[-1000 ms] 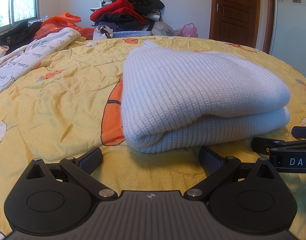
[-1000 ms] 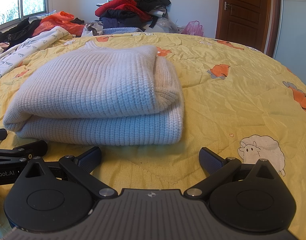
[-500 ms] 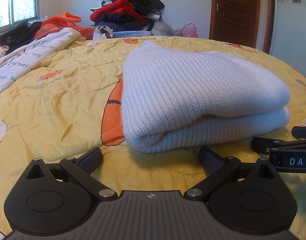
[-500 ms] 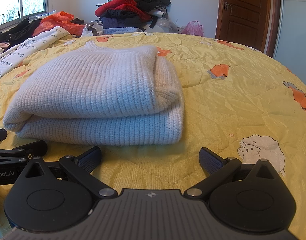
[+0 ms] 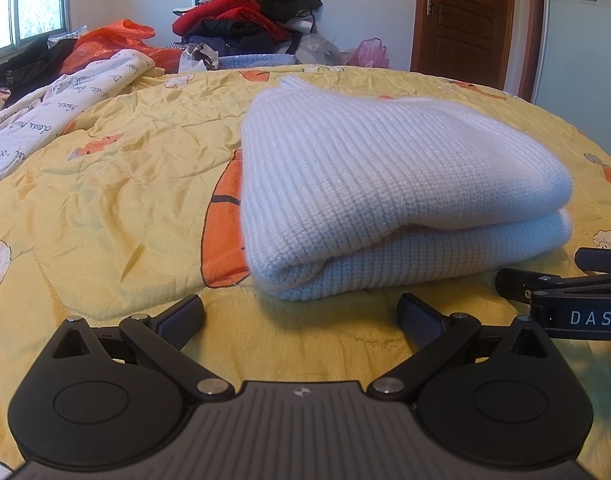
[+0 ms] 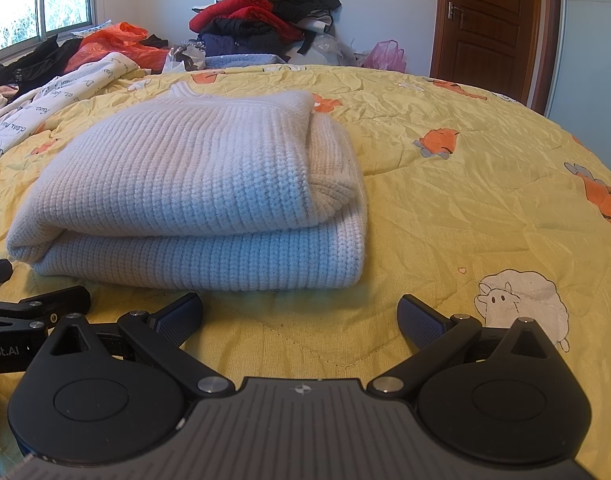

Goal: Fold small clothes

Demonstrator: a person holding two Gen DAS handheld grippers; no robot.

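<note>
A white knitted sweater lies folded in a thick rectangle on the yellow bedspread. It also shows in the right wrist view. My left gripper is open and empty, resting low just in front of the sweater's near left corner. My right gripper is open and empty, just in front of the sweater's near right corner. Each gripper shows at the edge of the other's view: the right one and the left one.
A pile of red and dark clothes sits beyond the bed's far edge. A white printed quilt and an orange bag lie at the far left. A brown door stands at the back right.
</note>
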